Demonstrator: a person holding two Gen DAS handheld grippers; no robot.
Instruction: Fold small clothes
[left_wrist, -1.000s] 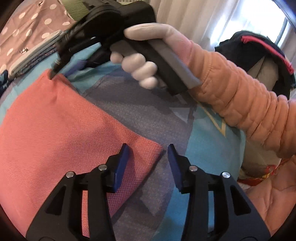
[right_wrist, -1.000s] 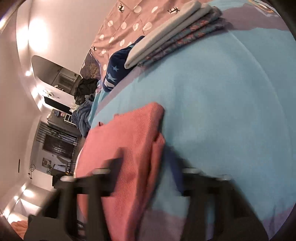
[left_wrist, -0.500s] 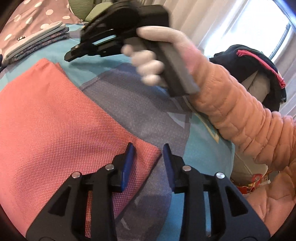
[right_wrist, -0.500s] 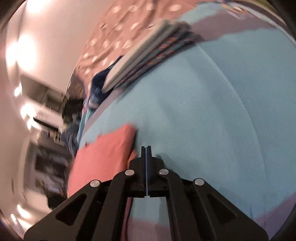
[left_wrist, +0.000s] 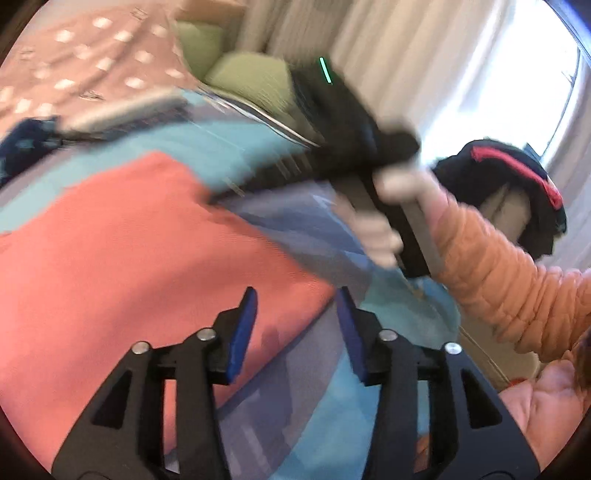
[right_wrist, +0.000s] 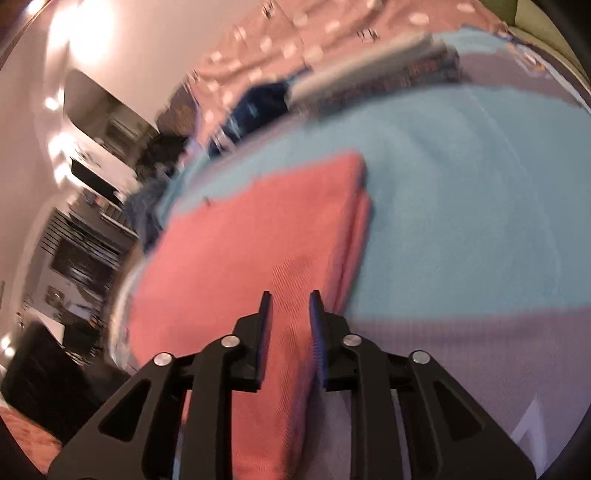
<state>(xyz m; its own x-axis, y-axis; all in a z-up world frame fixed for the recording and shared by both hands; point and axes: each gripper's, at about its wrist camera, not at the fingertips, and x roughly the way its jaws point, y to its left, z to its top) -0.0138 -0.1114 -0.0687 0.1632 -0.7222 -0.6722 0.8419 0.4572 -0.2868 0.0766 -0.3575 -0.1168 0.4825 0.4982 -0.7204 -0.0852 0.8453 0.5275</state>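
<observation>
The left gripper (left_wrist: 293, 321) is wide over the cloth's (left_wrist: 140, 258) near corner; the right gripper (right_wrist: 290, 325), narrow and empty, hangs over its folded edge. A careless grab could catch the blanket (right_wrist: 461, 206) underneath

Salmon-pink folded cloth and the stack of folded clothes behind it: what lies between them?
In the right wrist view, only bare light-blue bed cover lies between the salmon-pink folded cloth and the stack of folded clothes.
</observation>
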